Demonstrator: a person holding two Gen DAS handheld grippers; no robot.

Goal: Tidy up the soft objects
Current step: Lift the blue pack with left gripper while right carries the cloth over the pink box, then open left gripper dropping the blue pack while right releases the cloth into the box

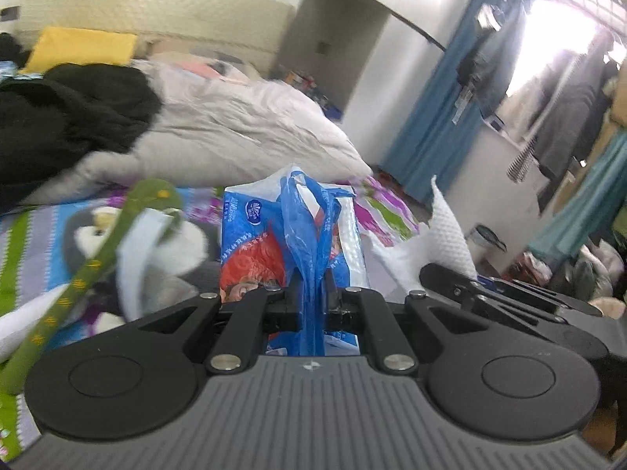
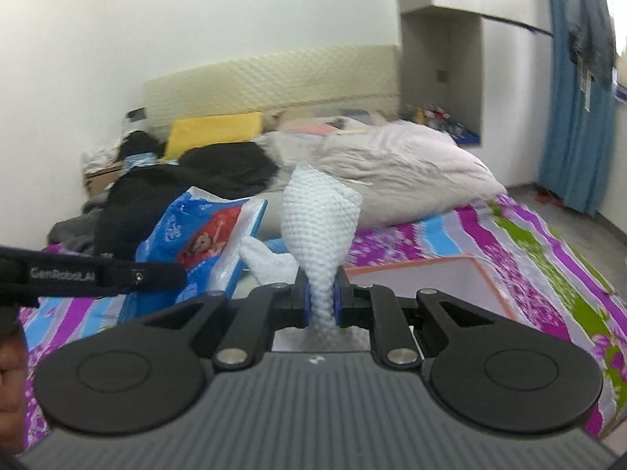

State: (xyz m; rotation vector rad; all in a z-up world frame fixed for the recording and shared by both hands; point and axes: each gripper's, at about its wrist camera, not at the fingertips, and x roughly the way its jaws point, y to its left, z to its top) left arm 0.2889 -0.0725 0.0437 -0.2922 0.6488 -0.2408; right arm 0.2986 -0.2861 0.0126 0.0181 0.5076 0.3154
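Right tool [image 2: 322,299] grips white tissue [image 2: 319,211] above the bedsheet edge [image 2: 556,250].

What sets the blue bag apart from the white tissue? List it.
The blue bag is glossy printed plastic; the white tissue is plain, dimpled paper. The bag is pinched in the left gripper by its twisted handles; the tissue is pinched in the right gripper at its bunched lower end, fanning out above. Both are soft, clamped and held above the bed.

left gripper [image 2: 90,274]: "GenRobot AI" in pale letters along its black side
tissue pack [image 1: 254,243]: print too blurred to read
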